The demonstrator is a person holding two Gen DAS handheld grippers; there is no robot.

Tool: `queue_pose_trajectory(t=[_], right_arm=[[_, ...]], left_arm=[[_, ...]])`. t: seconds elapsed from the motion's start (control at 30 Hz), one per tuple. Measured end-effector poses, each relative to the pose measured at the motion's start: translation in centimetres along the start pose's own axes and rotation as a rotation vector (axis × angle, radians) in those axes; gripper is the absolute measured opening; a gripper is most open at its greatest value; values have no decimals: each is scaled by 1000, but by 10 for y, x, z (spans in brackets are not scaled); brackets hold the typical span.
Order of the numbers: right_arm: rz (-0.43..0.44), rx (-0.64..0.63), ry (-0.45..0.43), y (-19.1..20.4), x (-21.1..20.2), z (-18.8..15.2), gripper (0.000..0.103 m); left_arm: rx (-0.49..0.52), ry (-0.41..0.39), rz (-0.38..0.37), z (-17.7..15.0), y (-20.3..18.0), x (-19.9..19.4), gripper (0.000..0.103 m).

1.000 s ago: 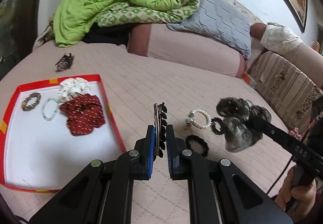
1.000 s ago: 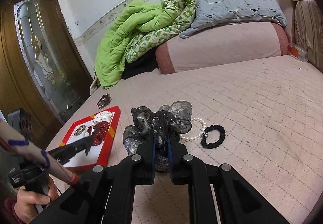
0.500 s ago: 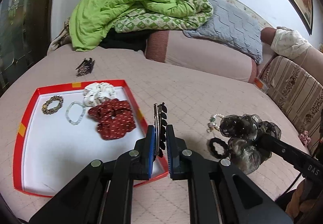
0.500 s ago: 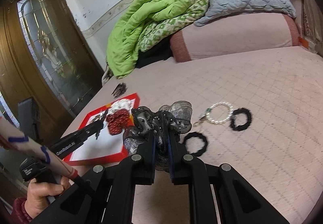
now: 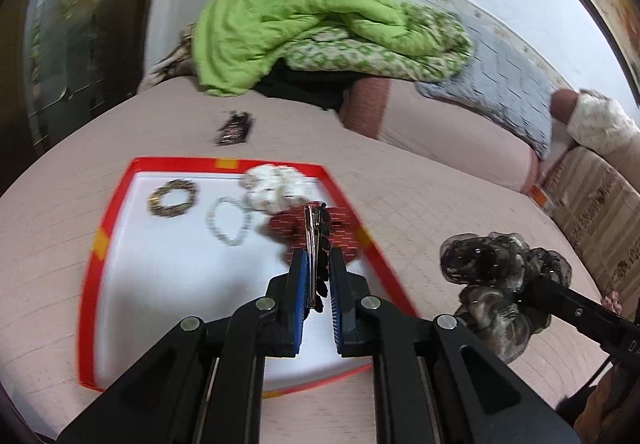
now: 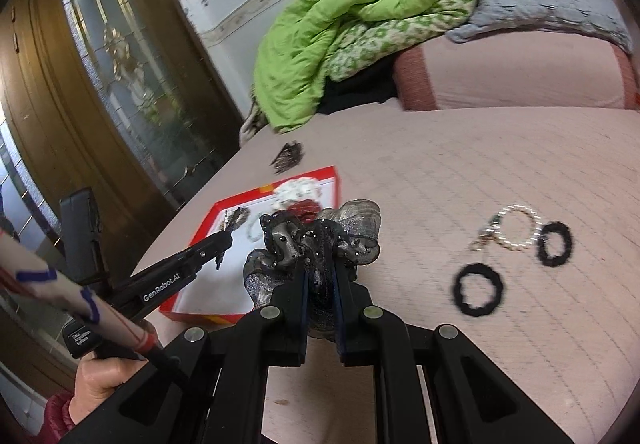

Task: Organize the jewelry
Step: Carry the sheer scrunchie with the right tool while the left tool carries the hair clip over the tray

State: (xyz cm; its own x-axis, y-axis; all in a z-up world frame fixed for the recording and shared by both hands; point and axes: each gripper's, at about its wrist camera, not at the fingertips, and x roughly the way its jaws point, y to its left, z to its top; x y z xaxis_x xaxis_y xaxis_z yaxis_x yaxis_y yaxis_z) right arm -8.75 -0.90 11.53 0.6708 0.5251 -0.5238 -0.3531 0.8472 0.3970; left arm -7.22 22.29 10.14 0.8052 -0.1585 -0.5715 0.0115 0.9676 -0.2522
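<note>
Left wrist view: jaws clamp hair clip (image 5: 316, 244) (long axis pointing forward) over red tray (image 5: 90, 284)

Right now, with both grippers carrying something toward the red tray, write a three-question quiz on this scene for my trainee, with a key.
1. True or false: the left gripper holds a hair clip over the tray.
2. Multiple choice: what does the right gripper hold? A) a pearl bracelet B) a grey scrunchie C) a red scrunchie
3. Fill in: in the right wrist view, the number of black hair ties lying on the bed beside the pearl bracelet is ____.

Key:
1. True; the clip sits between the shut fingers, with the tray below.
2. B, the grey scrunchie; the red scrunchie already lies in the tray.
3. Two: one hair tie nearer, another by the bracelet.
</note>
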Motion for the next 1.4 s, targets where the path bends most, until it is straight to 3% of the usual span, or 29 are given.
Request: queue_pose_trajectory(t=[0.53, 1.4], right_arm=[[93, -58, 107, 59, 83, 9, 12], [41, -156, 222, 78, 172, 19, 13]], left_arm=[[-127, 59, 163, 2, 78, 16, 11], [-154, 148, 207, 15, 115, 52, 11]])
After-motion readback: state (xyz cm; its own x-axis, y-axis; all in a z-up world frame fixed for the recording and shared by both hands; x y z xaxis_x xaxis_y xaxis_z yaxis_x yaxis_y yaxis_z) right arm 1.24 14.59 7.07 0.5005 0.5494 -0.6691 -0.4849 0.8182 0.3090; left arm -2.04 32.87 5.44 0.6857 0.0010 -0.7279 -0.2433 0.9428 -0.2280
